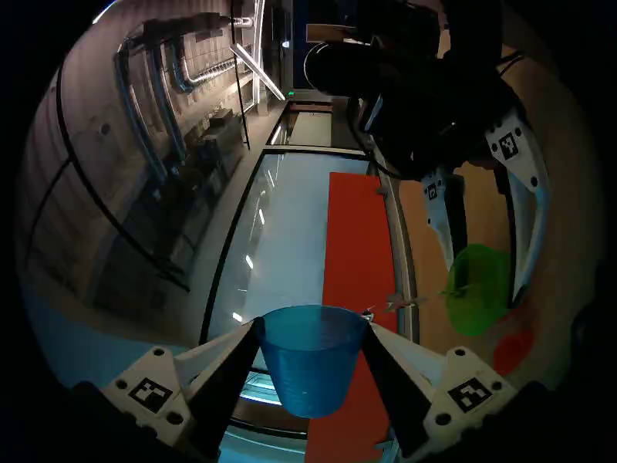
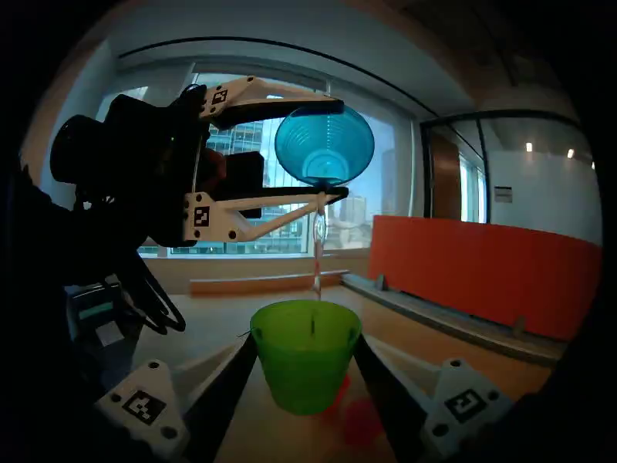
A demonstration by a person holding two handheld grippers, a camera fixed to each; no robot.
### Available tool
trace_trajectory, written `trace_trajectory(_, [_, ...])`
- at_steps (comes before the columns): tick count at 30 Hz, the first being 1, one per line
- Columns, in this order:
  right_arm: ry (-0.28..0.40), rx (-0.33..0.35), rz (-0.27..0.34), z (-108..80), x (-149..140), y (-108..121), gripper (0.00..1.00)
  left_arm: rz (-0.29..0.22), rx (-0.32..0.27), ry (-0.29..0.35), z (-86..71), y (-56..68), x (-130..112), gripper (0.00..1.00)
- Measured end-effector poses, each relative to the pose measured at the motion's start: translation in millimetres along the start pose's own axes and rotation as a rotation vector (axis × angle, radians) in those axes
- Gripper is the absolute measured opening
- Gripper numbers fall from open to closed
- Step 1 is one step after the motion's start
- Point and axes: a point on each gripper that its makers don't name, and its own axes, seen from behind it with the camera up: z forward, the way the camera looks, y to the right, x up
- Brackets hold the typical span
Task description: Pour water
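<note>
My left gripper (image 1: 311,351) is shut on a blue translucent cup (image 1: 311,356), which is tipped on its side. In the right gripper view that blue cup (image 2: 325,144) hangs high with its mouth facing the camera, held by the left gripper (image 2: 328,143). A thin stream of water (image 2: 317,255) falls from its rim into a green cup (image 2: 305,361) below. My right gripper (image 2: 306,363) is shut on the green cup, which stands upright just above the table. In the left gripper view the green cup (image 1: 478,288) sits between the right gripper's white fingers (image 1: 527,197).
A wooden table (image 2: 285,432) with a red spot (image 2: 351,417) lies under the green cup. An orange partition (image 2: 486,266) runs along the right. Large windows (image 2: 247,208) stand behind. A dark device with cables (image 2: 100,316) sits at the left.
</note>
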Motion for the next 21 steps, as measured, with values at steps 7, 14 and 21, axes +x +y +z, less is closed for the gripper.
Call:
trace_trajectory(7, [0.001,-0.001,-0.001,0.3,0.5,0.1,0.89,0.055,0.002,0.003,0.8,-0.7,1.7,0.89])
trace_trajectory(14, [0.001,-0.003,-0.001,0.1,1.5,0.2,0.89,0.088,0.006,0.010,0.6,2.7,5.2,0.89])
trace_trajectory(21, [0.005,-0.002,0.000,1.2,3.2,1.0,0.89,0.144,0.017,0.015,-0.5,2.0,8.5,0.89])
